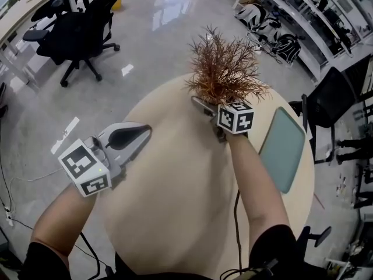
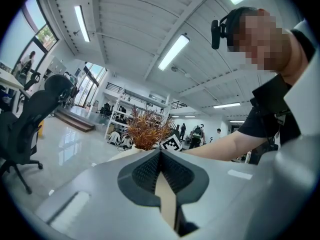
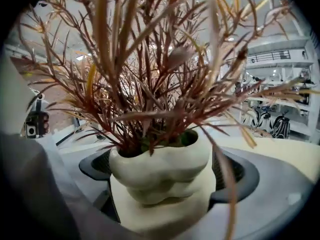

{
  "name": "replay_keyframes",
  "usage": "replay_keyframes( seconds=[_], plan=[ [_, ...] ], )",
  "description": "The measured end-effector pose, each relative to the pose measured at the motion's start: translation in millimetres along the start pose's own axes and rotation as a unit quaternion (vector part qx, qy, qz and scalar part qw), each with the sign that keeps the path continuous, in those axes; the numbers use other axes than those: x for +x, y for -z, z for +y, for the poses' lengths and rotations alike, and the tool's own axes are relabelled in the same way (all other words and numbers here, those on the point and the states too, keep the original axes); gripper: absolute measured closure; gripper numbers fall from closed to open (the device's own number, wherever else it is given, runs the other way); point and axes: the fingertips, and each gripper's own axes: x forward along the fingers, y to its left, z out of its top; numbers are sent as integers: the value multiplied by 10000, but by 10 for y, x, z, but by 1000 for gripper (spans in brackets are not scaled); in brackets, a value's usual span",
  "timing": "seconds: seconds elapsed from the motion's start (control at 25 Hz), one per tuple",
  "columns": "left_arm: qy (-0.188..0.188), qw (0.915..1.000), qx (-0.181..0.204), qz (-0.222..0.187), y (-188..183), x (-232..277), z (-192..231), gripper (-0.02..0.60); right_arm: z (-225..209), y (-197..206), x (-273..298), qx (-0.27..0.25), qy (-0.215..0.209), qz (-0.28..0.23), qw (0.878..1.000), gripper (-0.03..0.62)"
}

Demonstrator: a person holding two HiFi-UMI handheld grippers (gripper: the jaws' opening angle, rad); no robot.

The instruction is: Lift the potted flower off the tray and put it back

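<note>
Head view, with both gripper views. I count one potted flower [image 1: 226, 69], one tray [image 1: 282, 150], one round table [image 1: 175, 203] and two grippers.

Right gripper [image 1: 205, 107]: its two jaws are clamped on the flower's white pot [image 3: 160, 159], one jaw on each side. The red-brown leaves fill the top of the right gripper view. I cannot tell whether the pot rests on the table or hangs just above it.

Flower: it is over the far part of the tabletop, left of the tray and not on it.

Tray: pale green, lying flat near the table's right edge, with nothing on it.

Left gripper [image 1: 143, 134]: it is over the table's left edge, well apart from the flower. Its jaws are closed tip to tip with nothing between them.

Surroundings: one black office chair [image 1: 76, 34] is clear on the glossy floor at upper left. More dark chairs crowd behind it, and I cannot count them. Another stands at the right [image 1: 329, 98].
</note>
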Motion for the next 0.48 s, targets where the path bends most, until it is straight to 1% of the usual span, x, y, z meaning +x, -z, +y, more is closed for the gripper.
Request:
replay_keyframes(
  seconds=[0.16,0.2,0.24,0.48],
  plan=[
    [-7,10000,7,31,29,-18,-2,583,1,-10,58,-99,60,123,9999,-6],
    [-21,10000,6,26,24,-23,8,583,9,-21,80,-121,56,129,9998,17],
    [-35,10000,0,14,17,-29,19,583,20,-25,101,-132,47,140,9998,54],
    [-71,10000,-6,-61,-73,-111,35,583,82,-36,74,13,-23,162,9999,56]
  ],
)
